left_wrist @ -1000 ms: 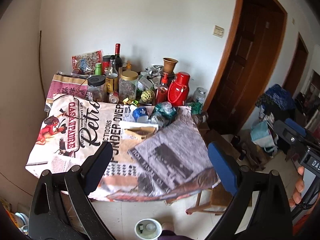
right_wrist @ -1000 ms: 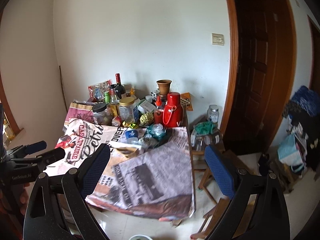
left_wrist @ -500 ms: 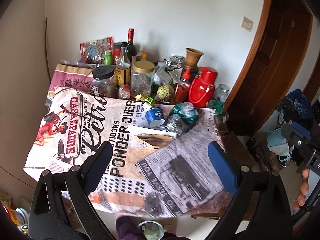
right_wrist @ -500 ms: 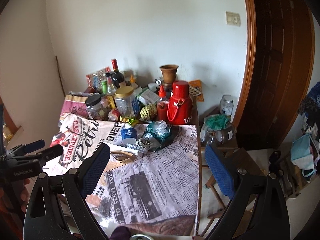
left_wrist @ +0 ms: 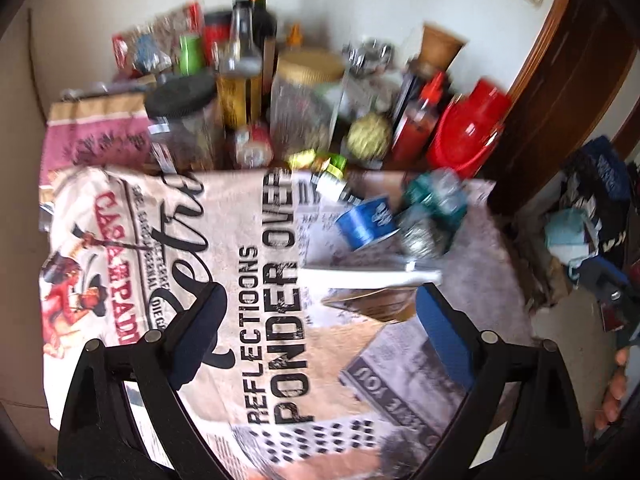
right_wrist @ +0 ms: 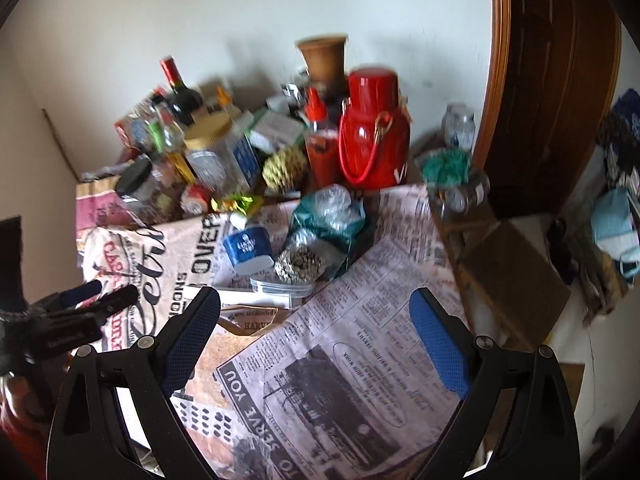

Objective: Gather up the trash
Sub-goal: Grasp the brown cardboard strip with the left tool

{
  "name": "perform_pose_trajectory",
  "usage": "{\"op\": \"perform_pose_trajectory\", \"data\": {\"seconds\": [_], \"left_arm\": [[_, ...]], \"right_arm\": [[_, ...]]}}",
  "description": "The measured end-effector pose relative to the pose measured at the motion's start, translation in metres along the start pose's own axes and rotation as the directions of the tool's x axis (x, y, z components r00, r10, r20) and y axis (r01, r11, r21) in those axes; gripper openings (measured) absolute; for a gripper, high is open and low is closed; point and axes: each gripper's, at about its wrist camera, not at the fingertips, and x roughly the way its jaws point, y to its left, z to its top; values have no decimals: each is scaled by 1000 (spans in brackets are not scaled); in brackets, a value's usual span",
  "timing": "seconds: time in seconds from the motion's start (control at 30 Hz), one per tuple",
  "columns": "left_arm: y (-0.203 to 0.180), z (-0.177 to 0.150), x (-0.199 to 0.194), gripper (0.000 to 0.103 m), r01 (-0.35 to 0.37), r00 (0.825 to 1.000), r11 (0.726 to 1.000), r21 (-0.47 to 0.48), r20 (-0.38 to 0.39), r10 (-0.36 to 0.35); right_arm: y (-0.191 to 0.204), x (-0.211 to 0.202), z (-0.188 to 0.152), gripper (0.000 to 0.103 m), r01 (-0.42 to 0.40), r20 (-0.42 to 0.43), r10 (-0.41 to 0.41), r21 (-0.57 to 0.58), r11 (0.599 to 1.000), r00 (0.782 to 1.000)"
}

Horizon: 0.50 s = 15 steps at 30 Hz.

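Note:
On a table covered with a printed cloth (left_wrist: 248,280) lies a cluster of trash: a tipped blue paper cup (left_wrist: 366,220), a crumpled foil ball (left_wrist: 420,236), a teal plastic bag (left_wrist: 436,196), a flat white box (left_wrist: 368,276) and torn brown paper (left_wrist: 372,304). The right wrist view shows the same cup (right_wrist: 248,246), foil ball (right_wrist: 300,266), bag (right_wrist: 328,216) and a clear plastic lid (right_wrist: 280,288). My left gripper (left_wrist: 320,320) hangs open above the cloth, just short of the brown paper. My right gripper (right_wrist: 316,320) is open over the newspaper print, holding nothing.
Bottles, jars, a red thermos (right_wrist: 374,136) and a clay pot (right_wrist: 324,60) crowd the table's back edge against the wall. A wooden door (right_wrist: 552,80) stands at the right. Beside the table sit a low stool with a glass jar (right_wrist: 460,196), a cardboard box (right_wrist: 512,276) and bags.
Both grippers have moved forward and down toward the table, so the trash cluster looks much larger and closer. Both stay open. The image is blurred by motion.

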Motion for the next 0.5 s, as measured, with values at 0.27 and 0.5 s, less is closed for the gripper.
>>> {"op": "perform_pose_trajectory", "data": {"seconds": [0.27,0.5], "left_arm": [[-19,-12,81,81,196,968,963,183,-195,-159],[-39,-8,122,81,285,933,918,277,-298,-200]], "right_arm": [[-6,38,1,94,89,-115,-80,74,993,990],[-15,43,-1,94,131,-158,-113,105,986,981]]}}
